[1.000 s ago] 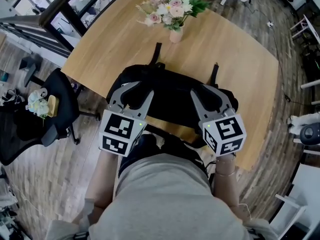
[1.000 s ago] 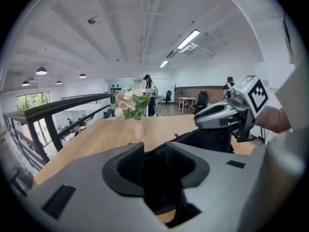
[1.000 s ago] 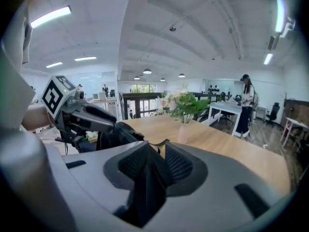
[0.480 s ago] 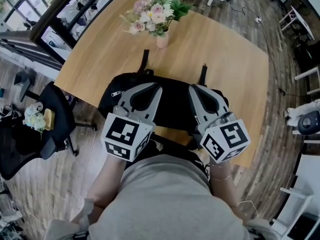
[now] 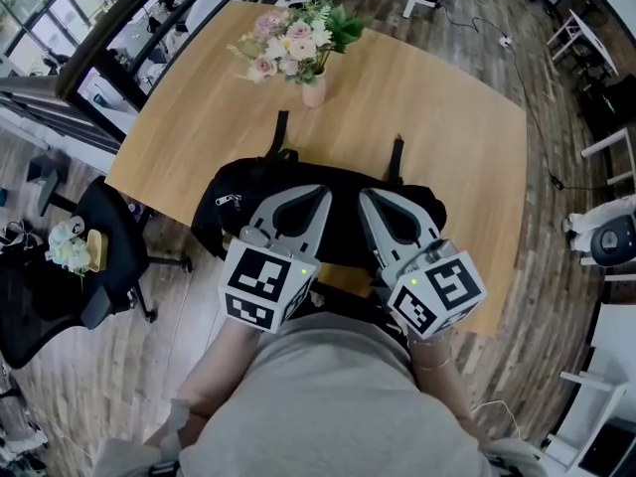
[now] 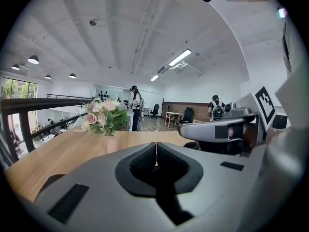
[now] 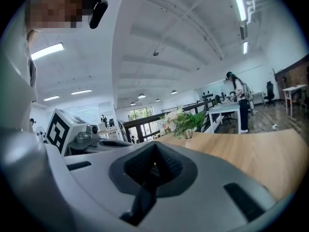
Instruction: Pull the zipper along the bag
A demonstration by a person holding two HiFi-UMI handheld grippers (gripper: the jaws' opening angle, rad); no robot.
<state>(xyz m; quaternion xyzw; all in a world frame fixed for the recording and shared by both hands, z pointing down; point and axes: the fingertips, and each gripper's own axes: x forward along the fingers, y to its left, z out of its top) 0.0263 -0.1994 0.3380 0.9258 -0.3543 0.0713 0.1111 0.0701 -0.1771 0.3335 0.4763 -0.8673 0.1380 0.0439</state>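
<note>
A black bag [image 5: 237, 193] lies across the near edge of the wooden table [image 5: 452, 147], with two straps pointing away from me. A small pale zipper tag [image 5: 229, 201] shows near its left end. My left gripper [image 5: 324, 195] hovers over the bag's middle; its jaws are closing, the pads meet, and nothing is between them. My right gripper [image 5: 364, 199] is beside it, shut and empty. In the left gripper view the left gripper [image 6: 155, 148] has its pads together. The right gripper view shows the right gripper [image 7: 154, 148] likewise. The bag under the jaws is hidden.
A vase of pink and white flowers [image 5: 296, 46] stands at the table's far side. A black office chair [image 5: 99, 256] sits left of the table on the wood floor. White furniture [image 5: 611, 237] is at the right. People stand far off in the room.
Both grippers have gone from open to shut. They have drawn closer together over the middle of the bag, the left one moving right.
</note>
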